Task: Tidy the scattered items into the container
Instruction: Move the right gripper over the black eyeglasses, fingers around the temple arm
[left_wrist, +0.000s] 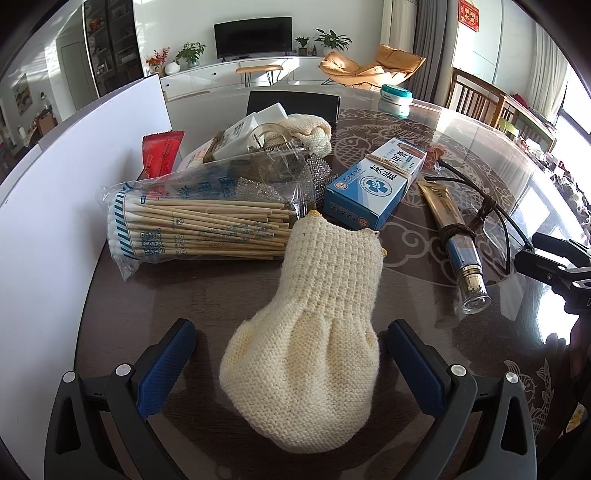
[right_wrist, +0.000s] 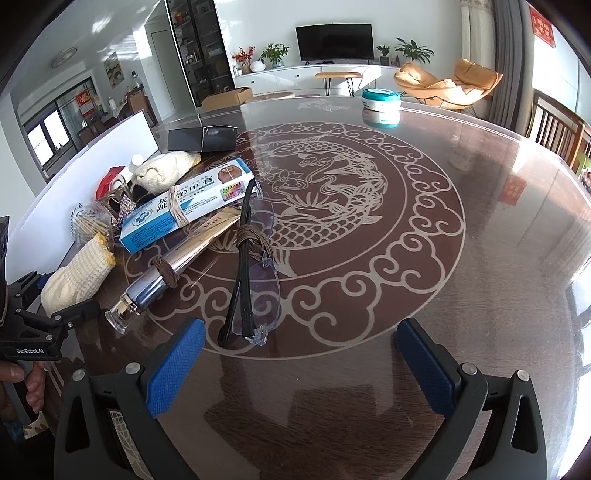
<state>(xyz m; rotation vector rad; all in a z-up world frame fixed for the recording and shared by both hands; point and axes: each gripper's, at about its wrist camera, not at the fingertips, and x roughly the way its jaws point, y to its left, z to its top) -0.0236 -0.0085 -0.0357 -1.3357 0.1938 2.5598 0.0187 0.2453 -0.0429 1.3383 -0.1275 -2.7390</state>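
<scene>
My left gripper (left_wrist: 291, 354) is open, its blue pads on either side of a cream knitted pouch (left_wrist: 314, 314) that lies on the table; I cannot tell if they touch it. Behind it lie a bag of cotton swabs (left_wrist: 199, 229), a blue medicine box (left_wrist: 373, 184), a gold and blue tube (left_wrist: 454, 240) and folded glasses (left_wrist: 491, 214). My right gripper (right_wrist: 301, 358) is open and empty above the table, just before the glasses (right_wrist: 251, 273). The tube (right_wrist: 170, 273), the box (right_wrist: 184, 210) and the pouch (right_wrist: 77, 277) lie to its left.
A white board (left_wrist: 62, 206) stands along the table's left side. A black box (right_wrist: 201, 138), a second knitted item (right_wrist: 162, 171) and a red packet (left_wrist: 160, 155) lie further back. A teal-lidded white tub (right_wrist: 380, 99) stands at the far edge. Chairs stand at the right.
</scene>
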